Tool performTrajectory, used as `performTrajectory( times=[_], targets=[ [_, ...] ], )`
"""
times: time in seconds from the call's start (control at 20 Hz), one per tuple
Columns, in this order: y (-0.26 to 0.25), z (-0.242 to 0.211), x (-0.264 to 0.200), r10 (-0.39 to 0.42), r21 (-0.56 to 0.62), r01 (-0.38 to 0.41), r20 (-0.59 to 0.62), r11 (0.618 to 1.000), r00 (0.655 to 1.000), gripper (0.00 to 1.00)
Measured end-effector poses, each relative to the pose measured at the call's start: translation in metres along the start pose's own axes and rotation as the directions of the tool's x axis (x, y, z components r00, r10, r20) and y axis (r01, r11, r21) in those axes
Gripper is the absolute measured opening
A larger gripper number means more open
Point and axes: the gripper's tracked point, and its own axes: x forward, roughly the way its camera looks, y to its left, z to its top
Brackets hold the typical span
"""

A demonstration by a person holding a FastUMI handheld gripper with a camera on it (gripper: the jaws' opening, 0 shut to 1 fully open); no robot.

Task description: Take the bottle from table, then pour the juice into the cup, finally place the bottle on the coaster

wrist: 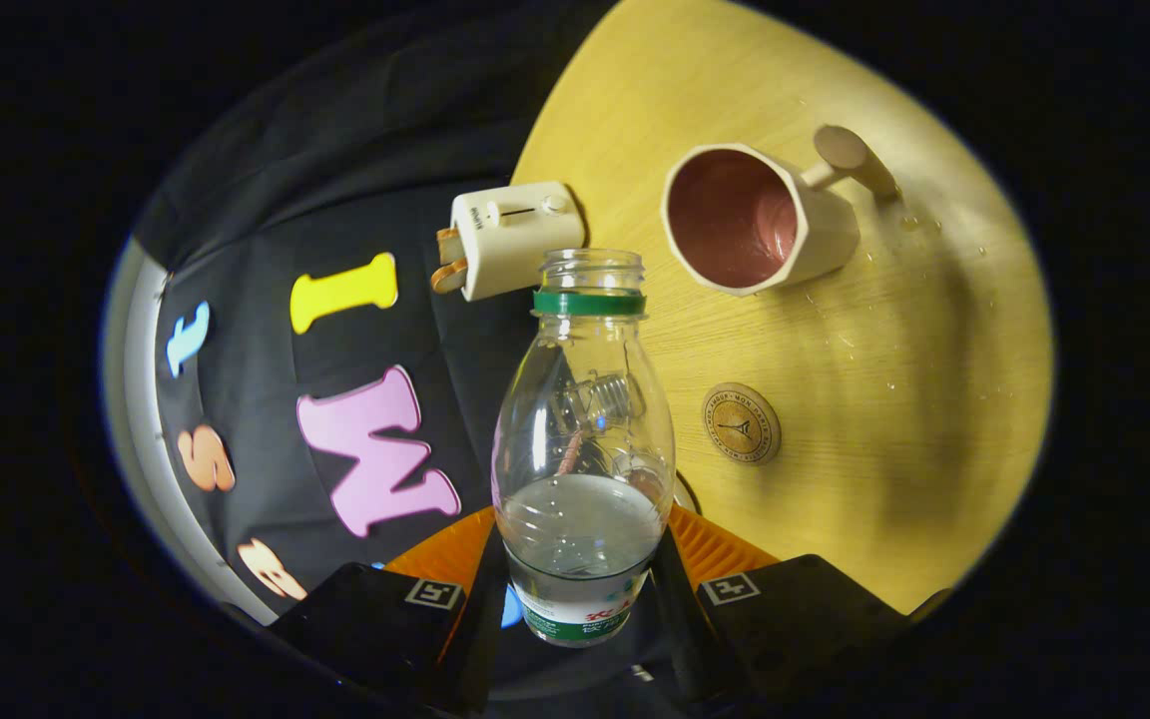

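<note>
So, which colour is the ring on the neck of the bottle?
Green, seen in the gripper view: the ring on the bottle held between the fingers.

- The pale wooden desk (894, 469) carries a cream cup (760, 220), pink inside.
- A round coaster (741, 423) lies near the cup.
- A white toaster (510, 238) sits at the desk's edge.
- Water droplets (919, 225) speckle the wood beside the cup.

Clear glossy plastic bottle (583, 439); matt wood-grain table (894, 399); glazed cup (750, 220).
</note>
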Motion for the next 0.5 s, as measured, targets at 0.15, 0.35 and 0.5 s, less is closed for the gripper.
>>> performTrajectory(
  times=[0.15,0.35,0.5],
  targets=[
    [0.009,-0.022,-0.013,0.039,-0.239,-0.036,0.005,0.97,0.999,0.72],
    [0.014,-0.046,-0.025,0.081,-0.49,-0.06,0.022,0.87,0.996,0.72],
    [0.015,-0.059,-0.034,0.109,-0.68,-0.056,0.035,0.731,0.993,0.72]
  ],
)
